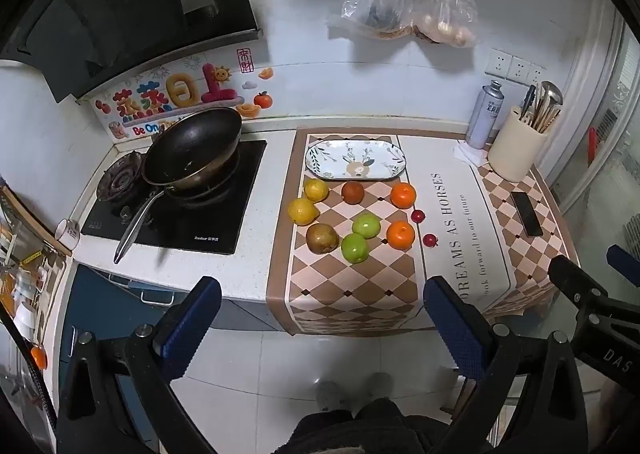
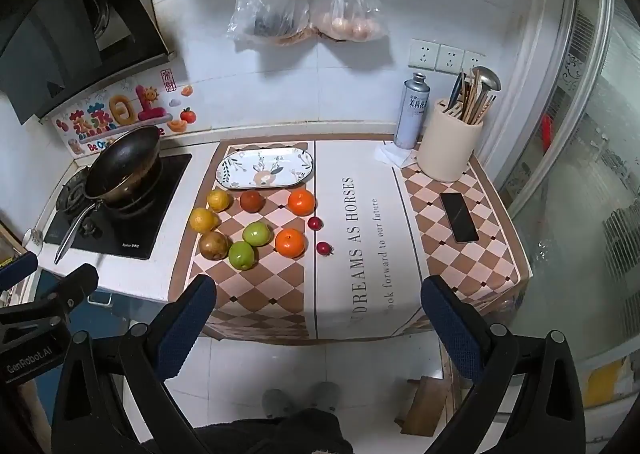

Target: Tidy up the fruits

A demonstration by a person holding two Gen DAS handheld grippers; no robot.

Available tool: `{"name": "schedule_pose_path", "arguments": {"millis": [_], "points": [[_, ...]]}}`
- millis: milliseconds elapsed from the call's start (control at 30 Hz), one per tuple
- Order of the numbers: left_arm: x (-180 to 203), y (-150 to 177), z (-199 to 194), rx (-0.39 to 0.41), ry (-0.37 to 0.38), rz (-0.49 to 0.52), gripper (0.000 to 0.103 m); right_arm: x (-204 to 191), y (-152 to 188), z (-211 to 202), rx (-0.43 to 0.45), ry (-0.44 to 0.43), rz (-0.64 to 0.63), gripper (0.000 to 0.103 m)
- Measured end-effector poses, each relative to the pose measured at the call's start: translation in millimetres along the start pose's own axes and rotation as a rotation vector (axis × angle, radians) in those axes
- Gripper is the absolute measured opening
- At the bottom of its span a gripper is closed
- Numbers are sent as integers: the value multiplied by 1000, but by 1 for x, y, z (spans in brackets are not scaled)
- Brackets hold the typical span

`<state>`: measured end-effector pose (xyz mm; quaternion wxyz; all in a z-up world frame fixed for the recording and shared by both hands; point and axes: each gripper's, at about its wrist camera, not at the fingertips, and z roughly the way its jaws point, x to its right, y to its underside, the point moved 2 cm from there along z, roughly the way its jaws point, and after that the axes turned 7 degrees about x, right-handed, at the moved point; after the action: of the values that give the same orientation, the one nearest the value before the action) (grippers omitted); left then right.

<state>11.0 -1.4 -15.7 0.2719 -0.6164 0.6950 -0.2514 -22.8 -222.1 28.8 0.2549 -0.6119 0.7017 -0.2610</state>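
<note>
Several fruits lie on the checkered mat: two yellow lemons [image 1: 303, 211] [image 1: 316, 189], a brown fruit [image 1: 352, 192], a brownish pear [image 1: 322, 238], two green apples [image 1: 366, 225] [image 1: 354, 248], two oranges [image 1: 403, 195] [image 1: 401, 235] and two small red fruits [image 1: 418, 216] [image 1: 430, 240]. An empty oval floral plate [image 1: 355, 159] sits behind them, also in the right wrist view [image 2: 265, 167]. My left gripper [image 1: 320, 322] is open and empty, held off the counter's front edge. My right gripper [image 2: 318, 318] is open and empty, likewise in front of the counter.
A black wok [image 1: 192, 152] sits on the stove at the left. A phone [image 2: 459, 216], a spray can [image 2: 412, 110] and a utensil holder [image 2: 450, 150] stand at the right. Plastic bags [image 2: 304, 6] and scissors hang on the wall.
</note>
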Motion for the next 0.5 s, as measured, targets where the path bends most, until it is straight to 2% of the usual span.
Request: {"name": "schedule_pose_path", "arguments": {"millis": [33, 233, 267, 500], "points": [[-2, 0, 1, -12, 26, -23, 103, 0, 0, 0, -1, -2, 0, 103], [1, -8, -3, -2, 19, -19, 103, 4, -3, -1, -16, -16, -7, 103], [1, -9, -3, -1, 19, -19, 103, 2, -6, -7, 12, 2, 8, 103], [4, -16, 0, 1, 23, -17, 103, 2, -6, -7, 19, -3, 10, 103]]}}
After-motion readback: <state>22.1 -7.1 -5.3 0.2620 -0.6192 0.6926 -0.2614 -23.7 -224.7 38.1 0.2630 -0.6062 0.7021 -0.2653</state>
